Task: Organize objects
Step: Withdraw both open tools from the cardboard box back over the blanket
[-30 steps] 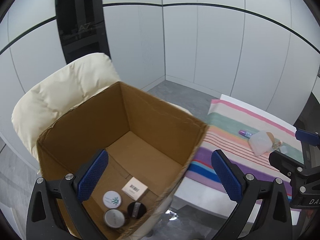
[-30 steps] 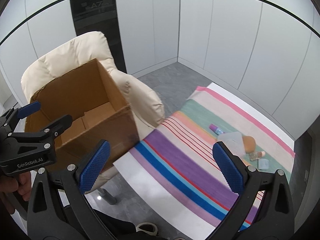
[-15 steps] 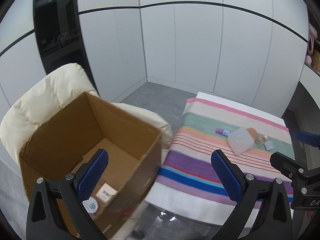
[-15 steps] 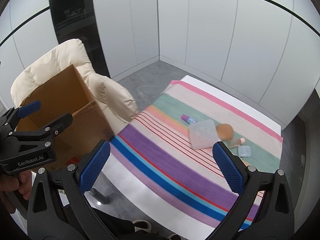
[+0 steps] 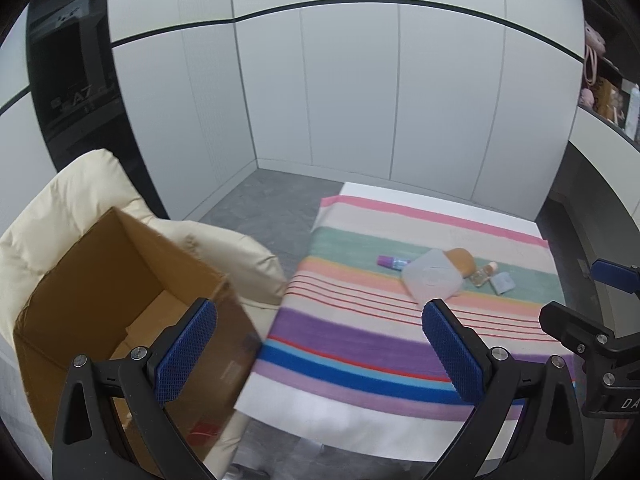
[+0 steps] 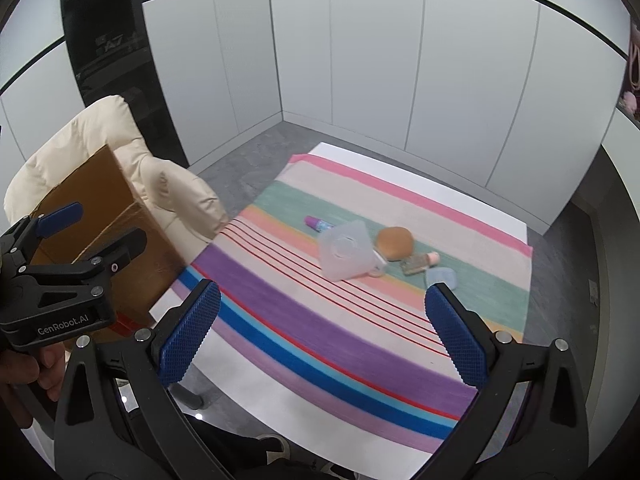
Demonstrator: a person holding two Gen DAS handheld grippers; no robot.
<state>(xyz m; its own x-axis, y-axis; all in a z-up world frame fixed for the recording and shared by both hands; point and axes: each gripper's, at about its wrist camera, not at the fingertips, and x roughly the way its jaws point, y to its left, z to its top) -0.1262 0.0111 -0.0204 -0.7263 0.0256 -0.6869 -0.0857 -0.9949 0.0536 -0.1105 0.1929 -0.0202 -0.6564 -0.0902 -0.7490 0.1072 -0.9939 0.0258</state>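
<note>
Two tools are in view, both with blue-padded fingers spread wide and nothing between them. In the left wrist view, the cardboard box (image 5: 120,300) fills the lower left of the frame, open at the top and sitting on a cream padded chair (image 5: 60,200); what lies inside it cannot be made out. The left tool (image 5: 316,354) hovers at the bottom centre, its left finger in front of the box's near wall and its right finger over the striped cloth (image 5: 360,340) that covers the table (image 5: 340,420). To the right of centre, on the green and peach stripes, lies a cluster of small things: a purple-capped tube (image 5: 390,261), a translucent squarish lid (image 5: 430,280), a brown round sponge (image 5: 460,259) touching the lid's far edge, a small bottle with a pink cap (image 5: 482,274) and a pale blue case (image 5: 503,283) just beside it. At the right edge part of the other tool shows.

In the right wrist view, the left tool appears at the left edge, held by a hand (image 6: 24,376), with the box behind it. The right tool (image 6: 322,334) hangs over the purple and blue stripes at lower centre, well apart from the cluster in the middle of the frame.
</note>
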